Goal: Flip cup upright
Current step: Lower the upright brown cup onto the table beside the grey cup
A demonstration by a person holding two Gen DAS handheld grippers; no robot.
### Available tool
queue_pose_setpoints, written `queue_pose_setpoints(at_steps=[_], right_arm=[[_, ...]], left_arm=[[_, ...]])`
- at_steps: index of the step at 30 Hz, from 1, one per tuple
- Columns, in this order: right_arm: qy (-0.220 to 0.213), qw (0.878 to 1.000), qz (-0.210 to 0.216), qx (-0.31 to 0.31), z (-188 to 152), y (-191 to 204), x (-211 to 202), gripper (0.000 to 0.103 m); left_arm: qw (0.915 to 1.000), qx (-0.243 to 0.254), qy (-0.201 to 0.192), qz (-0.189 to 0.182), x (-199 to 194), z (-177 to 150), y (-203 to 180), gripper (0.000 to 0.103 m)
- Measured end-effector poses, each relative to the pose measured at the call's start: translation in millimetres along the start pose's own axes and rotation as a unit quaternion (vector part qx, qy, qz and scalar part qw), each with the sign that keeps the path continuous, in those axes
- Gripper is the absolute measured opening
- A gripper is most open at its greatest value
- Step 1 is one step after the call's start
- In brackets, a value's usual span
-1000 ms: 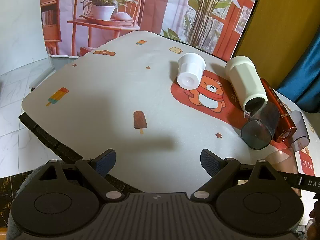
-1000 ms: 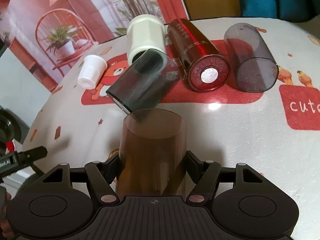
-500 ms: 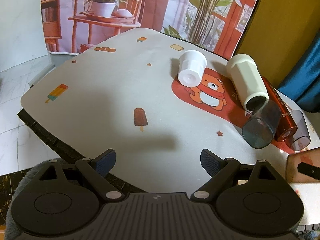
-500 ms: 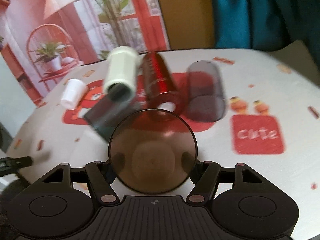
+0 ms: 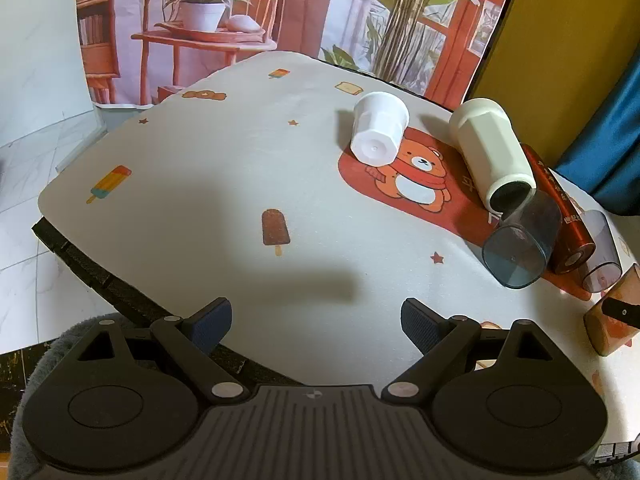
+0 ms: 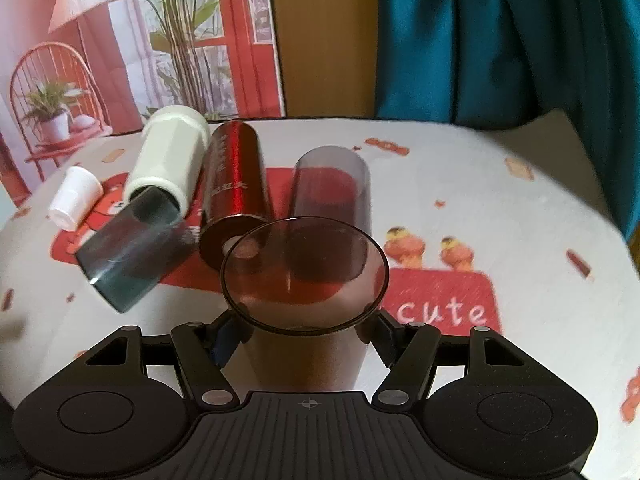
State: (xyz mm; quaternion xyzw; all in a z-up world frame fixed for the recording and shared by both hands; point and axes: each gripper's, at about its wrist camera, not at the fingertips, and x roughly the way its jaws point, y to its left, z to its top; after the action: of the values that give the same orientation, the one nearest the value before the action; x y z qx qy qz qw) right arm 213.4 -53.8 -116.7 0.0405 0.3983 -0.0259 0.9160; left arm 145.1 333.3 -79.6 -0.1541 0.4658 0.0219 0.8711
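My right gripper [image 6: 306,330] is shut on a clear brown cup [image 6: 305,284], its round open rim toward the camera and tipped upward above the tablecloth. The same cup [image 5: 612,312] shows at the right edge of the left wrist view, tilted, with one right finger across it. My left gripper [image 5: 316,318] is open and empty, hovering over the near edge of the table, well left of the cup.
Several cups lie on their sides on the printed tablecloth [image 5: 240,184]: a small white one [image 5: 378,130], a cream one [image 5: 492,156], a dark blue-grey one [image 5: 520,248], a red metallic one [image 6: 234,192] and a smoky clear one [image 6: 332,184]. A teal curtain [image 6: 500,40] hangs behind.
My right gripper has turned the brown cup from lying along the fingers to rim up and toward the camera, and drawn back from the row of cups. The left gripper has barely moved.
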Motion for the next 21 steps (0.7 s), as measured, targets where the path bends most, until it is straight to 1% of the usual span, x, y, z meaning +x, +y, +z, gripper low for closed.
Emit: queue_pose_setpoints(at_steps=[3, 8, 10, 12, 13, 15, 18, 21], right_arm=[[-0.002, 1.000, -0.015, -0.014, -1.5, 2.2, 1.0, 0.063], [0.001, 1.000, -0.011, -0.009, -5.0, 2.6, -2.8, 0.065], [-0.001, 1.000, -0.009, -0.007, -4.5, 3.0, -6.5, 0.069], [-0.003, 1.000, -0.009, -0.007, -4.0, 3.6, -10.2, 0.077], [-0.005, 1.000, -0.010, -0.005, -3.4, 4.0, -12.5, 0.079], [-0.007, 1.000, -0.010, 0.000, -3.0, 4.4, -16.4, 0.088], [-0.010, 1.000, -0.012, 0.007, -2.6, 5.4, -23.4, 0.095], [-0.014, 1.000, -0.010, 0.015, -3.2, 6.3, -33.9, 0.099]], left_arm=[[1.0000, -0.001, 0.000, 0.000, -0.2, -0.4, 0.7, 0.093], [1.0000, -0.006, 0.001, 0.002, -0.1, 0.2, 1.8, 0.093], [1.0000, -0.007, 0.003, -0.001, -0.1, 0.1, 1.1, 0.093], [1.0000, -0.006, 0.004, -0.003, -1.4, -0.7, 0.0, 0.093], [1.0000, -0.005, 0.003, -0.004, -2.3, -1.1, -0.3, 0.093], [1.0000, -0.003, 0.001, -0.004, -5.0, -1.7, -0.5, 0.093], [1.0000, 0.000, -0.006, -0.002, -9.2, -2.0, -1.1, 0.093], [0.9999, 0.006, -0.013, -0.001, -15.3, -2.2, -4.3, 0.093]])
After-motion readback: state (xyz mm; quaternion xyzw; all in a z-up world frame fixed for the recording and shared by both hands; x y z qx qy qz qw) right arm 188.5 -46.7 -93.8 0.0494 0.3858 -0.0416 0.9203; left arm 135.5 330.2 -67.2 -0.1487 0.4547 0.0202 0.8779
